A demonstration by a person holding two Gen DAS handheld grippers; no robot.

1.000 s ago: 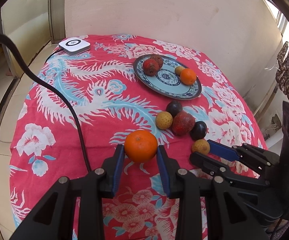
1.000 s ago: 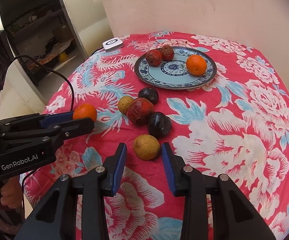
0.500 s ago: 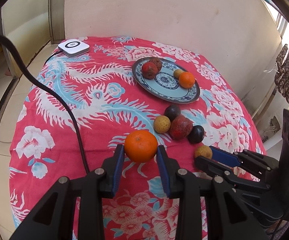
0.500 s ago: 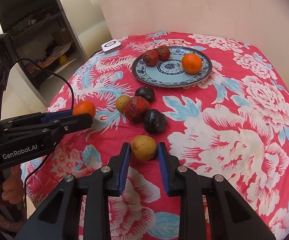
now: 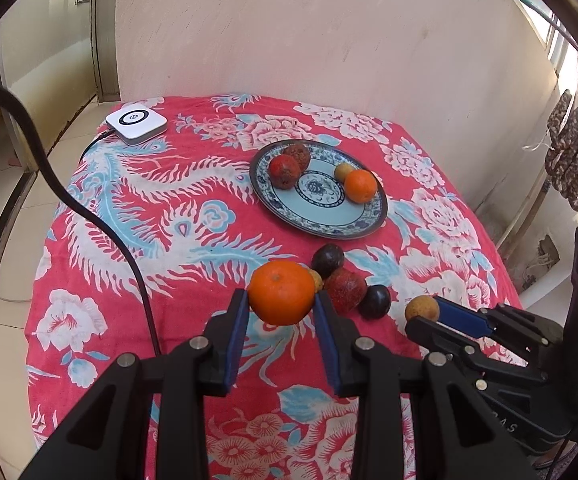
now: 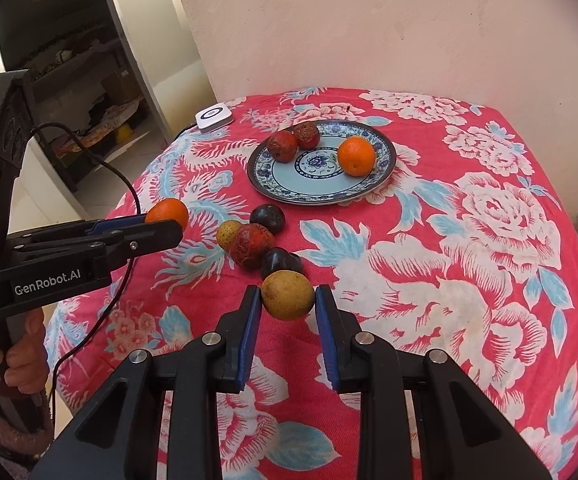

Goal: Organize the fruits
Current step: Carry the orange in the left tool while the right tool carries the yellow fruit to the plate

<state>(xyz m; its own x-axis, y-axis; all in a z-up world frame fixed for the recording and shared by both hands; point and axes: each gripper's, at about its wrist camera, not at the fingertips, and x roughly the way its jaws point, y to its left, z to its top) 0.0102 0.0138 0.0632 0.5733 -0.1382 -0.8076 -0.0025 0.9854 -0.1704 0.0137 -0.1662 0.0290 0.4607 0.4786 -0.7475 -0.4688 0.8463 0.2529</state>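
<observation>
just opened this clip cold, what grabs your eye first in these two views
Each gripper holds a fruit clear of the bright red flowered tablecloth: the left gripper clamps an orange, the right gripper a yellowish round fruit. Beyond them, a blue patterned plate near the wall carries another orange and two reddish fruits, while a small cluster of dark and reddish fruits lies on the cloth between plate and grippers.

Orange (image 5: 281, 293) between left tongs (image 5: 281, 322)
</observation>
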